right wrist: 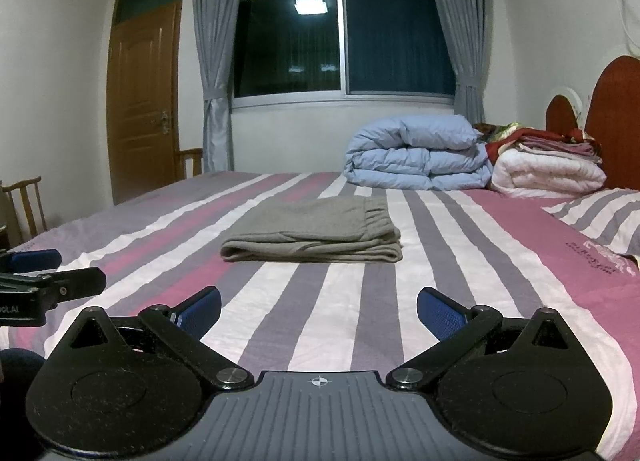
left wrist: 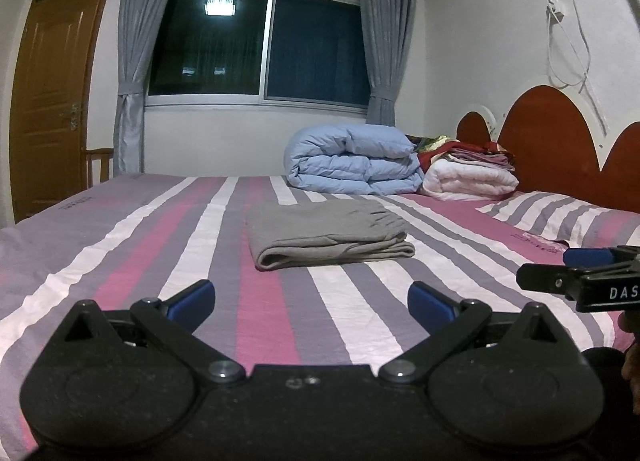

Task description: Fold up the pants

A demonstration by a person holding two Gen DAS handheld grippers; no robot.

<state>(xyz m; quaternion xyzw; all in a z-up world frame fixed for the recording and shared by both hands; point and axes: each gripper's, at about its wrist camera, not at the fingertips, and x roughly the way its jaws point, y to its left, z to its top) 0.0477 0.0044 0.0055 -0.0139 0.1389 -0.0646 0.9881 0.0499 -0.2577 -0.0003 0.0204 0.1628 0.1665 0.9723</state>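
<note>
One pair of grey pants point(left wrist: 326, 233) folded flat on the striped bed point(left wrist: 160, 245), at twelve o'clock. Two grippers, left gripper point(left wrist: 312, 303) and right gripper point(right wrist: 319, 311), both spread wide, empty. Two folded quilts point(left wrist: 352, 159) at one o'clock.

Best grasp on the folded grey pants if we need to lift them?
Grip the grey pants at the rounded fold edge facing the grippers, coming in low from the near side. The layers are joined there; the gathered waistband end on the right looks looser. Both grippers are open.
</note>
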